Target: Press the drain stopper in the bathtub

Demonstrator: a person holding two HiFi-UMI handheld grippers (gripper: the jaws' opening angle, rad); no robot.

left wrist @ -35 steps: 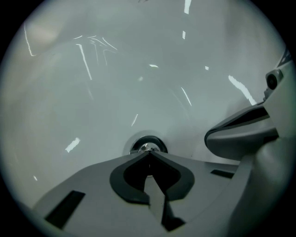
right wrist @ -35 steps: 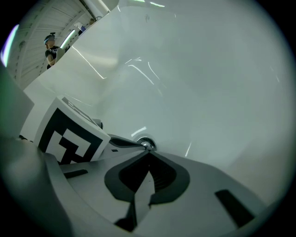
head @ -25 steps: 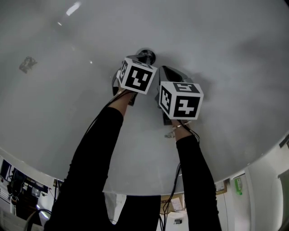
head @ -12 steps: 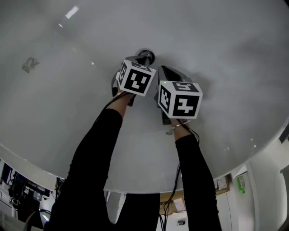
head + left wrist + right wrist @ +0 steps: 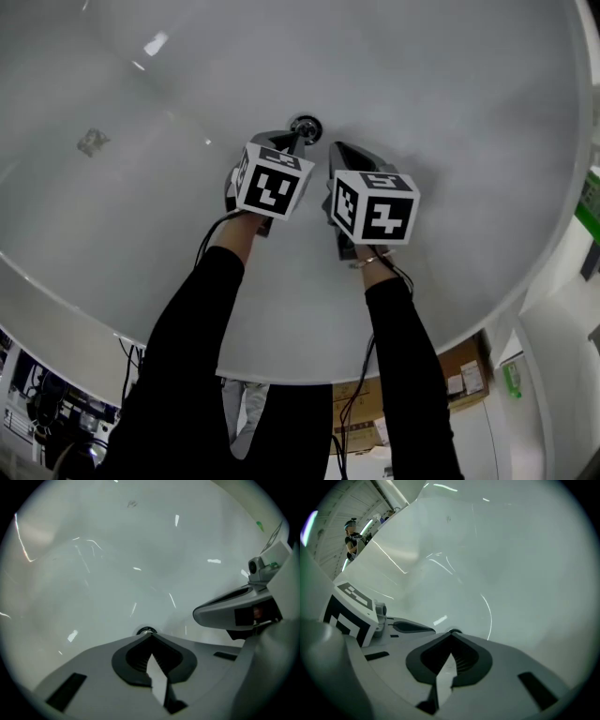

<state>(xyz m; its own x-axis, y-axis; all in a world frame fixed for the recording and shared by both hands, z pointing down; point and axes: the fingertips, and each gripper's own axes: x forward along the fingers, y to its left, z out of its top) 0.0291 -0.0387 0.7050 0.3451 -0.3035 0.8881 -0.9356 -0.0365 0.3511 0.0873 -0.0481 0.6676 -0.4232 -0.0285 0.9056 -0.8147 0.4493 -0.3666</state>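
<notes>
A: First entry, the vessel?
B: One white glossy bathtub (image 5: 450, 112) with a smooth curved inner wall. Its rim runs as an arc across the lower head view. There is a small grey mark (image 5: 91, 142) on the wall at the left, too blurred to read.
A: The task's thing?
B: One round chrome drain stopper (image 5: 305, 125), set in the tub floor ahead of both tools. Each gripper view shows only its edge, peeping over the jaw tips.
A: The tools?
B: The grey left gripper (image 5: 294, 140) has its jaws closed tip to tip with nothing between them. Its nose is at the stopper, but whether it touches cannot be told. The grey right gripper (image 5: 337, 146) also has its jaws drawn together and empty. It sits just beside the left one, its nose to the right of the stopper.
A: Any writing?
B: Each tool carries a white cube with black square markers (image 5: 272, 181), showing patterns only. Brown cardboard boxes (image 5: 464, 370) beyond the rim at the lower right bear pale labels, too small to read.
A: Room for moving?
B: Bare tub wall lies open to the left, ahead and to the right of the tools. Two black sleeves (image 5: 197, 337) cross the rim from below
</notes>
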